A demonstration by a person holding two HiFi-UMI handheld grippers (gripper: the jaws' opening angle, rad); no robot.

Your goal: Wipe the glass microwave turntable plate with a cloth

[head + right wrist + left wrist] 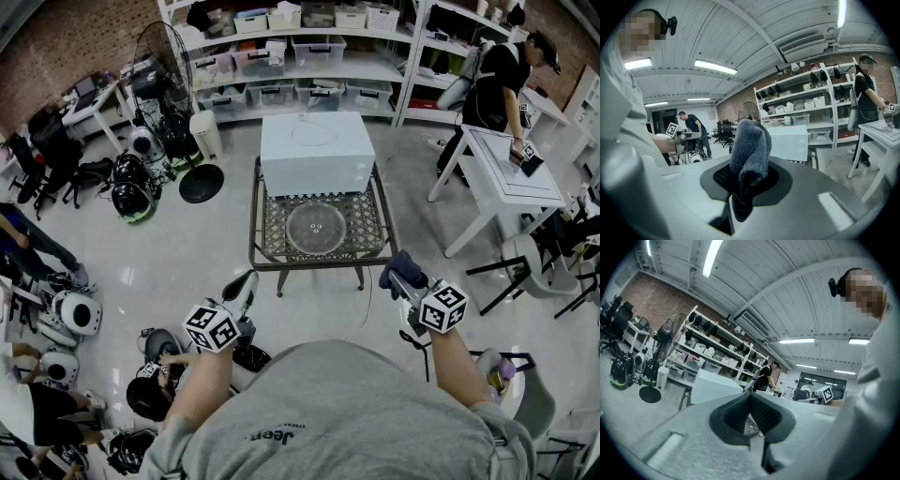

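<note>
Grey shirt (328,412) fills the bottom of the head view, and both arms reach out from it. The left gripper (244,286) points at the near left corner of the table (254,230). The right gripper (403,284) is off the near right corner. Both are well away from the table.

The glass plate (316,228) lies flat on the table's wire top, in the middle of the near half. The white microwave (316,152) sits just behind it at the far edge. Nothing touches the plate. Only the head view shows the plate. In both gripper views the jaws block it.

The left gripper view shows the left gripper (750,401) with its jaws closed together at the tips and nothing held. The microwave (715,387) peeks over the jaws.

The right gripper view shows the right gripper (746,185) squeezing a dark grey cloth (750,150). The cloth stands up in a fat bunch above the jaws, and a small end hangs below. In the head view the cloth (403,270) is just a dark lump on the gripper's tip.

Both gripper views also show long ceiling lights (715,67), which the head view does not. Shelves (309,47) with boxes line the far wall. Another person (502,84) stands at a white desk (506,178) to the right.
</note>
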